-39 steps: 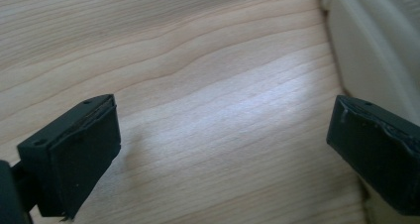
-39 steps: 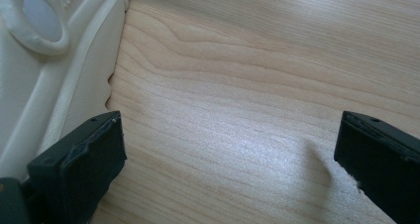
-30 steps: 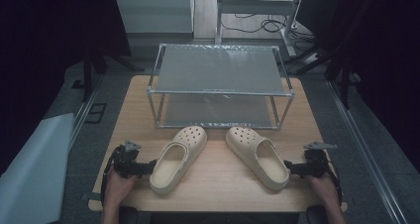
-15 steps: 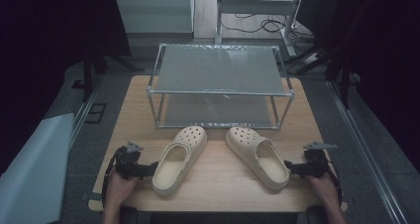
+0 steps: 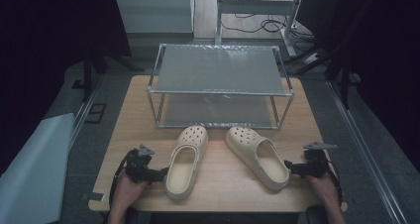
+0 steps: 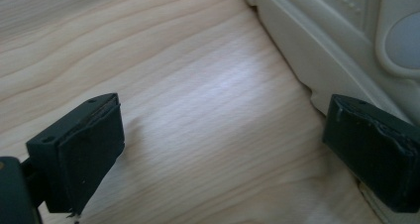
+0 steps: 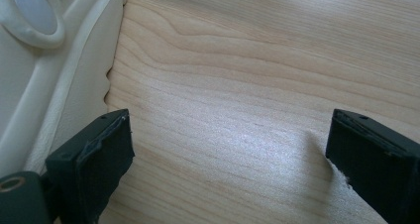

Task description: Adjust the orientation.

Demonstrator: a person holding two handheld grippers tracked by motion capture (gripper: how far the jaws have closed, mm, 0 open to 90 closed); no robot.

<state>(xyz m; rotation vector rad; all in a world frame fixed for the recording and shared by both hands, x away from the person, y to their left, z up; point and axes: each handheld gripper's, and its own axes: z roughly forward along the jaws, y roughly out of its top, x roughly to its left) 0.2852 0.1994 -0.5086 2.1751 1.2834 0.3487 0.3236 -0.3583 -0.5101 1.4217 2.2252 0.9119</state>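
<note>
Rested on pale wooden table (image 5: 218, 187), jaws wide apart: left gripper (image 5: 159, 173) beside left cream foam clog (image 5: 184, 160), right gripper (image 5: 291, 168) beside right cream foam clog (image 5: 257, 156); nothing clamped.

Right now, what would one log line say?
left gripper: open, beside left clog | right gripper: open, beside right clog | rack: empty

The left gripper (image 5: 161, 173) has edged in against the left clog (image 5: 183, 163) on the bench; the clog has shifted slightly.
</note>
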